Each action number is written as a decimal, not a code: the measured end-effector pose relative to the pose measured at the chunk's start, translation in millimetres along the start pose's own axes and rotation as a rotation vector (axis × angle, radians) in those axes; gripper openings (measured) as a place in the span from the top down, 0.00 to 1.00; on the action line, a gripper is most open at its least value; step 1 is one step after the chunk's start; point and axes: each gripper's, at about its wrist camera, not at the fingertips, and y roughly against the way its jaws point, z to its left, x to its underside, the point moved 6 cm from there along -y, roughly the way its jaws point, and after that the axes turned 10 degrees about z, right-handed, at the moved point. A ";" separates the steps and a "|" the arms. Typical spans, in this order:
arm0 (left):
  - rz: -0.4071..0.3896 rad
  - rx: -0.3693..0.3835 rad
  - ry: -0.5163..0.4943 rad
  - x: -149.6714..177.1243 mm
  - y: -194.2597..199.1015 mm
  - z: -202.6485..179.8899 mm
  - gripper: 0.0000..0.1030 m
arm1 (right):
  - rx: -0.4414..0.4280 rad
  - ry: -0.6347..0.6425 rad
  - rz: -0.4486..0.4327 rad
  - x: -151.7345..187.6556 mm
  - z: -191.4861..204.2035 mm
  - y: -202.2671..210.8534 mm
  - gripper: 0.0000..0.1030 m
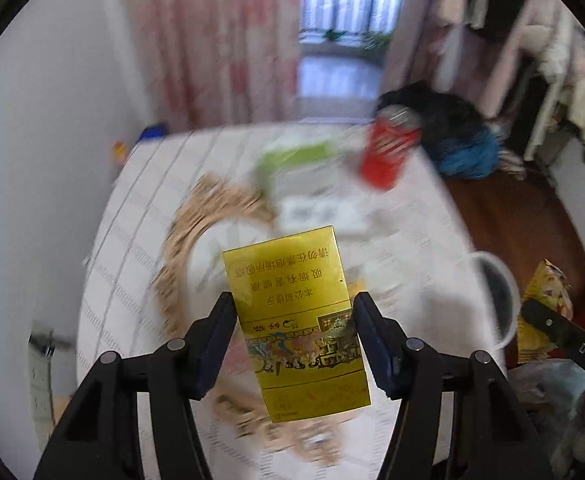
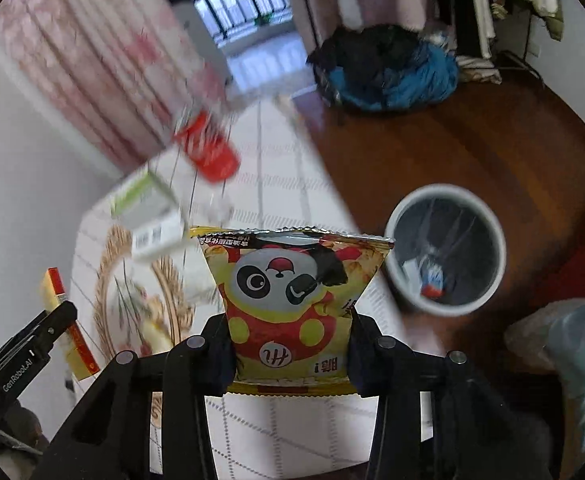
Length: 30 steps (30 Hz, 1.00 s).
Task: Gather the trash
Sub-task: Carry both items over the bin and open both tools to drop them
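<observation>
Yellow cigarette box (image 1: 296,320) and panda snack bag (image 2: 292,300), both gripped

- Your left claw (image 1: 294,312) grips a yellow cigarette pack (image 1: 296,320); its Chinese print reads upside down to you: "请勿在禁烟场所吸烟", "吸烟有害健康" and "本公司提示". The brand characters lower down are too stylised to read.
- Your right claw (image 2: 290,344) grips a panda snack bag (image 2: 292,300); a white disc near its bottom edge carries one inverted character, and "脆!" is printed beside it. The strip of small print along the top seam is too blurred to read.
- In your left wrist view, the right claw's arm (image 1: 572,340) shows "DAS".
- In your right wrist view, the left claw's arm (image 2: 20,360) shows "GenRobot.AI".
- The red can (image 2: 208,148) on the bed has white lettering, blurred beyond reading.
</observation>
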 end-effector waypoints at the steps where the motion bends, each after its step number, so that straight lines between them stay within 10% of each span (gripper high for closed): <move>1: -0.018 0.024 -0.030 -11.8 7.7 -20.7 0.45 | 0.002 -0.008 -0.020 -9.2 -11.1 12.0 0.57; 8: -0.023 0.189 -0.204 -67.3 4.8 -164.5 0.45 | 0.057 -0.140 -0.065 -63.1 -135.6 47.4 0.57; 16: 0.231 0.301 -0.331 -89.5 -118.7 -319.0 0.45 | -0.029 -0.457 0.098 -68.3 -298.1 -47.9 0.57; 30: 0.510 0.233 -0.395 -60.0 -279.9 -390.6 0.47 | -0.107 -0.679 0.263 -47.8 -375.0 -206.0 0.57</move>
